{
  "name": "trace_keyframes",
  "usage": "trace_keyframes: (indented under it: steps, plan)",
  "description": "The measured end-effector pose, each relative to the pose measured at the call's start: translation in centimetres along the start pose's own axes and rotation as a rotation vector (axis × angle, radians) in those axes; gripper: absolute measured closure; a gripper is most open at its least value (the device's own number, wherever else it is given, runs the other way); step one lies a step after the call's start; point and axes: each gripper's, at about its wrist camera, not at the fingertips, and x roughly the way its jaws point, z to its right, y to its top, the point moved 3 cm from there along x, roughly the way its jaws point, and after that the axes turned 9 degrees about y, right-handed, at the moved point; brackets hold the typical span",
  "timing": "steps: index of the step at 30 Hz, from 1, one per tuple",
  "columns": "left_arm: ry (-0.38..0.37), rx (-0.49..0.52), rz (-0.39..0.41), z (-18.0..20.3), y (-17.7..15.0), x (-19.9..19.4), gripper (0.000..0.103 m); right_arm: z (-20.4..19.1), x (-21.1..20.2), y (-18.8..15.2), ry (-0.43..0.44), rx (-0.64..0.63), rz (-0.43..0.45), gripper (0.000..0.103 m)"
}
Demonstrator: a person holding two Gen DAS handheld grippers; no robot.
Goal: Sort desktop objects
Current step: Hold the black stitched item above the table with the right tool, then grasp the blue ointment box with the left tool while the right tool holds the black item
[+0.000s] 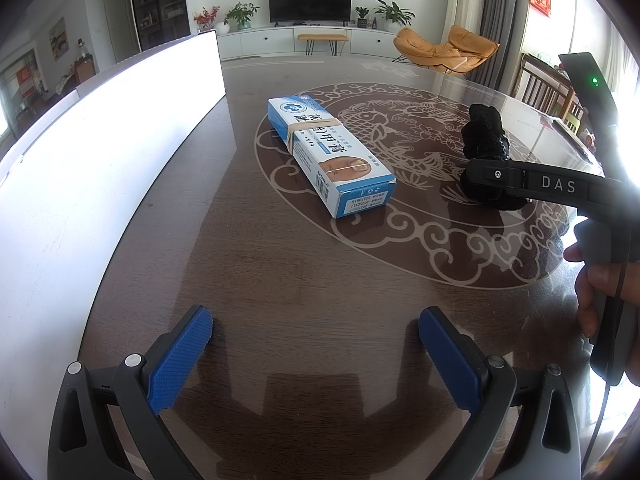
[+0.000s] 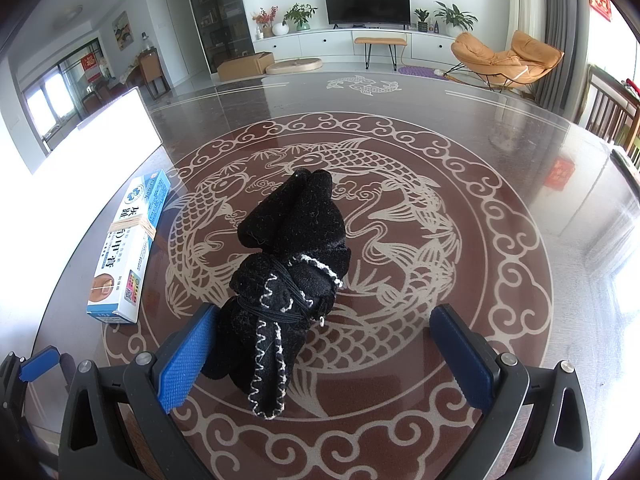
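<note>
Right wrist: one box (image 2: 128,246), one black bundle (image 2: 290,272).

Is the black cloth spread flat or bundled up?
Bundled: the black cloth sits as a rolled lump on the table, tied around with cord.

Daylight floods both views from windows at the right edge, where the frame burns out to white. The white box (image 1: 108,152) on the left is overexposed too, a featureless glare. The glossy table (image 1: 320,280) mirrors the room and carries soft shadows under the carton (image 1: 330,152) and black cloth bundle (image 2: 292,276). Focus is sharp centrally; fisheye curvature bends straight lines, and dark vignetting fills the corners.
</note>
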Motion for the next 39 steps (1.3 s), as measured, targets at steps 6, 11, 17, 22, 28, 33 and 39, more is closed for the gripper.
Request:
trace_keyframes:
  steps: [6, 11, 17, 22, 28, 33, 39]
  plan:
    - [0.000, 0.000, 0.000, 0.0, 0.0, 0.0, 0.000, 0.0, 0.0, 0.0, 0.000, 0.000, 0.000, 0.000]
    - [0.000, 0.000, 0.000, 0.0, 0.0, 0.0, 0.000, 0.0, -0.1, 0.0, -0.001, 0.000, 0.000, 0.000]
    - [0.000, 0.000, 0.000, 0.0, 0.0, 0.0, 0.000, 0.0, -0.1, 0.0, -0.001, 0.000, 0.000, 0.000]
    - [0.000, 0.000, 0.000, 0.0, 0.0, 0.0, 0.000, 0.0, -0.2, 0.0, -0.002, -0.001, -0.001, 0.000]
    - [-0.002, 0.000, 0.000, -0.1, 0.0, 0.0, 0.000, 0.1, -0.2, -0.1, -0.011, -0.005, -0.004, 0.000]
    - [-0.090, -0.052, 0.018, -1.2, -0.2, -0.5, 0.000, 0.1, -0.5, -0.2, -0.030, -0.018, -0.013, 0.000]
    - [-0.250, -0.252, 0.007, -4.3, 0.2, -0.8, 0.000, 0.7, -0.8, -0.3, -0.043, -0.033, -0.022, 0.000]
